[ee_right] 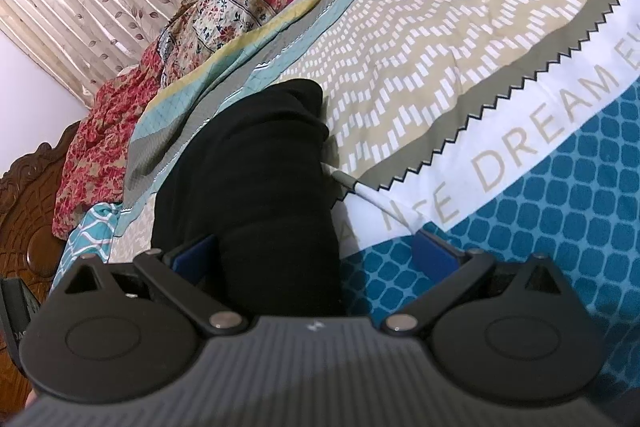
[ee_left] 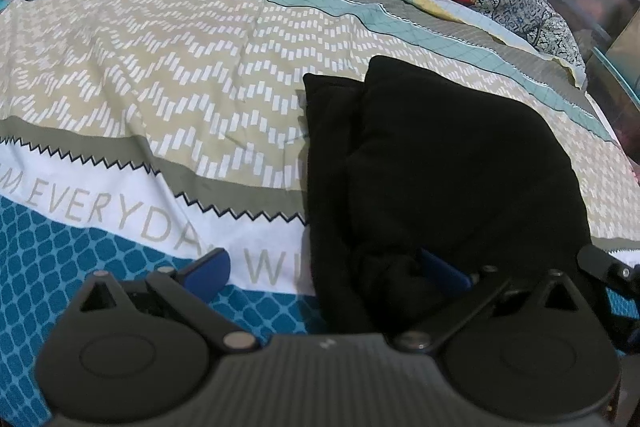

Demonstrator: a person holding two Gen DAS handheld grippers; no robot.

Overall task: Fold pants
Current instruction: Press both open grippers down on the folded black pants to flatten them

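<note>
Both grippers stand wide apart over the bed, and neither one is clamped on anything. The pants (ee_left: 448, 163) lie in a compact black bundle on the patterned bedsheet (ee_left: 168, 67), layered over themselves with one narrower strip showing along the edge, so the folding looks close to finished, or finished outright.

Left gripper (ee_left: 326, 273): jaws fully spread, tilted steeply down at the near end of the bundle. One blue pad (ee_left: 208, 269) sits over bare sheet, the other against the dark cloth, with a lump of fabric between them but nothing pressed.

Right gripper (ee_right: 316, 255): also fully spread, angled more shallowly, sighting along the length of the bundle toward the quilts (ee_right: 224, 7) at the far side. Cloth fills the space by one pad while the other hangs over the blue-patterned part of the sheet. A pale drawstring (ee_right: 352, 183) pokes out from the side of the pants.

Judging from this, the step in hand is the release after a fold. What comes next would be either pulling clear without dragging the top layer, or tucking that loose string and squaring the edges.
</note>
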